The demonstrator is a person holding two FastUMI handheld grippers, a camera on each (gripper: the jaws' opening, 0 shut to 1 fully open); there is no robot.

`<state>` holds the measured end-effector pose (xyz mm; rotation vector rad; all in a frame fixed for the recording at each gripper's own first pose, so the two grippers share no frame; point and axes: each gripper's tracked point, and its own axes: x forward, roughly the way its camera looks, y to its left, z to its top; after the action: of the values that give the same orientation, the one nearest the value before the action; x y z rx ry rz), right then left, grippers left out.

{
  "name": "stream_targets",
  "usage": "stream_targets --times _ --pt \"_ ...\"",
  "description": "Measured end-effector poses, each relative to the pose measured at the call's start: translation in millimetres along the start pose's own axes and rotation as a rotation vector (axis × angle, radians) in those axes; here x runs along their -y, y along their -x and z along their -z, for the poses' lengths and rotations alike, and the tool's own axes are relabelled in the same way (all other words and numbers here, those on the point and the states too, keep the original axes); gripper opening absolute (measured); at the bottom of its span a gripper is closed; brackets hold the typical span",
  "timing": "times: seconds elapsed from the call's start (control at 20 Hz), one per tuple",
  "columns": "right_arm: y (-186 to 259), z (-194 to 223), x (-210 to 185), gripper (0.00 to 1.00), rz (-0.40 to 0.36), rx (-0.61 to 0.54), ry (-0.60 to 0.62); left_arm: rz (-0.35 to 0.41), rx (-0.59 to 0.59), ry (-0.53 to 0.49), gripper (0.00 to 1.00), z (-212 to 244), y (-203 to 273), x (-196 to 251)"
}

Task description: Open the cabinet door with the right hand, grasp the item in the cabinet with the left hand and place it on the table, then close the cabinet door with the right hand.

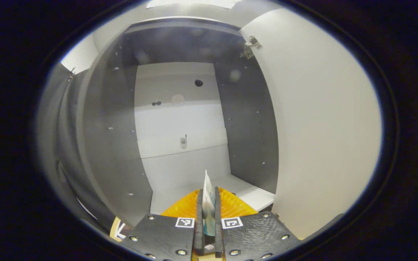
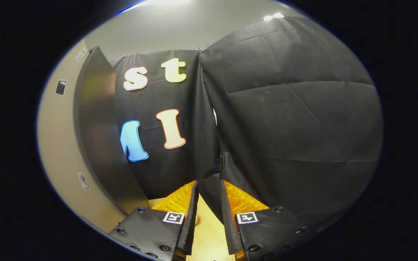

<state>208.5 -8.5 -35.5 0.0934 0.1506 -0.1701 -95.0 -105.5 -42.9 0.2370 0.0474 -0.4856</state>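
Note:
The cabinet [image 1: 180, 119] stands open in the left gripper view, with grey side walls, a white back and a bare white shelf floor [image 1: 245, 192]. Its white door [image 1: 325, 127] is swung out on the right, with a hinge [image 1: 250, 45] at the top. My left gripper [image 1: 208, 191] is just in front of the opening, shut on a thin white and pale blue packet [image 1: 207, 183] that stands up on edge between the fingers. In the right gripper view, my right gripper [image 2: 209, 184] is open and holds nothing, facing the black cloth wall, apart from the door.
A light wooden table [image 2: 205, 232] shows below the right gripper's fingers. A grey panel [image 2: 96, 137] stands to its left against a beige wall [image 2: 54, 145]. The black cloth wall [image 2: 289, 119] hangs close ahead.

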Motion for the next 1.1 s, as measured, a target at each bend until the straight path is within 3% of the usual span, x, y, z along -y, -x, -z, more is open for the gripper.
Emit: stream_targets --times 0.05,0.2,0.6,0.65,0.7,1.05,1.1 --pt "-1 1 -3 0.35 -0.005 -0.001 0.005 -0.018 -0.006 -0.001 0.14 2 12 -7" --pt "0 3 -12 0.38 -0.015 -0.004 0.027 -0.075 -0.019 0.021 0.1 22 46 -37" --pt "6 7 -27 0.99 -0.034 -0.015 0.09 -0.217 -0.084 0.134 0.14 124 122 -108" --pt "8 8 -27 1.0 -0.034 -0.021 0.093 -0.23 -0.088 0.153 0.14 138 131 -115" --pt "9 7 -27 0.92 -0.035 -0.022 0.1 -0.243 -0.087 0.169 0.14 154 140 -119" --pt "16 0 -18 0.92 0.006 0.017 0.117 -0.375 -0.154 0.227 0.14 264 205 -145" --pt "17 2 -16 0.92 0.009 0.008 0.104 -0.385 -0.155 0.24 0.11 274 212 -146"
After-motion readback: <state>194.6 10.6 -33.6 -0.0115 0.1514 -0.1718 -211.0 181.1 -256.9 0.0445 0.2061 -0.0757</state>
